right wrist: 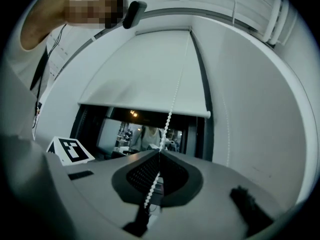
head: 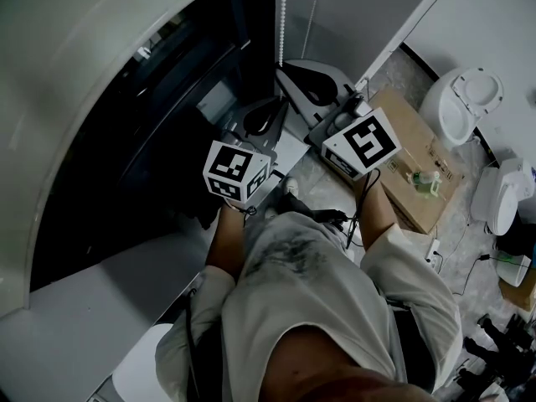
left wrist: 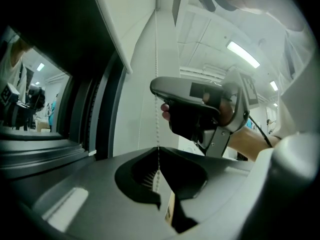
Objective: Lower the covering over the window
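Note:
A white roller blind (right wrist: pixel 150 76) covers the upper part of a dark window (right wrist: pixel 125 129); its bottom bar (right wrist: pixel 145 111) hangs part-way down. A white bead chain (right wrist: pixel 172 104) drops from the roller at the window's right side. My right gripper (right wrist: pixel 160 153) is shut on this chain, which runs on below the jaws. My left gripper (left wrist: pixel 158 151) is shut on the bead chain (left wrist: pixel 157 84) too, lower down, with the right gripper (left wrist: pixel 200 111) just above it. In the head view both grippers, left (head: pixel 276 107) and right (head: pixel 289 69), point at the chain (head: pixel 283 15) beside the window (head: pixel 159 132).
A grey sill (head: pixel 100 296) runs below the window. On the floor to the right lie a cardboard box (head: pixel 419 174), a white toilet-like fixture (head: pixel 461 103) and white appliances (head: pixel 502 195) with cables. A white wall (right wrist: pixel 250 109) stands right of the chain.

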The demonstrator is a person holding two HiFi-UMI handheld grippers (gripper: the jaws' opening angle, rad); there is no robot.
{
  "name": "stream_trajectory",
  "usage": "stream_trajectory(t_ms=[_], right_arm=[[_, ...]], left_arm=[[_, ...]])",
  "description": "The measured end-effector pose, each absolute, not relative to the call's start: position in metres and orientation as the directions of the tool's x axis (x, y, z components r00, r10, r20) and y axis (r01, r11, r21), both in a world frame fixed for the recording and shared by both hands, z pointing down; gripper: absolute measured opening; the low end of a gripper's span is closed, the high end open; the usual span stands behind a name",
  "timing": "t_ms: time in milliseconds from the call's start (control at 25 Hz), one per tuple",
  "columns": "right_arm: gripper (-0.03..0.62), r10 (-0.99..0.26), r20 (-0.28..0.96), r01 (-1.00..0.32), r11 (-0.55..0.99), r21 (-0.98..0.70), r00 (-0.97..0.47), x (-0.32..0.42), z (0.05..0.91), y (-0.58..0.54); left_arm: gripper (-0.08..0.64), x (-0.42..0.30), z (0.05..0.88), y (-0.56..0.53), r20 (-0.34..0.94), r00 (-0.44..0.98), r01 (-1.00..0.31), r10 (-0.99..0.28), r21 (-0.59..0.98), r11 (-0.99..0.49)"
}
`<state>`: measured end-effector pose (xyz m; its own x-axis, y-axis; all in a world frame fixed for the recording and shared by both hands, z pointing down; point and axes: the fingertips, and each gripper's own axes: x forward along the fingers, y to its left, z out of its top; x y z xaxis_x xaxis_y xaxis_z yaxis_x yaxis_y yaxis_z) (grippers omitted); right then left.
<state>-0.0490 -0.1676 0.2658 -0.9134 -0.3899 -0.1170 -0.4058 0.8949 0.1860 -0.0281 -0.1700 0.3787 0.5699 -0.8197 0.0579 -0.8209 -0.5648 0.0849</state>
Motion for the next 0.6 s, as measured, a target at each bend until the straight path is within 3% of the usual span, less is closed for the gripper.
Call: stream_trajectory(t_ms=[600], right_arm=[[0.018,-0.408,0.009,-0.403,0.905,0.133,-0.913,-0.052,0.340,-0.168]], left_arm=[[0.015,-0.030,0.450,-0.158,0.174,0.567,-0.823,-0.805,0.170,-0.542]])
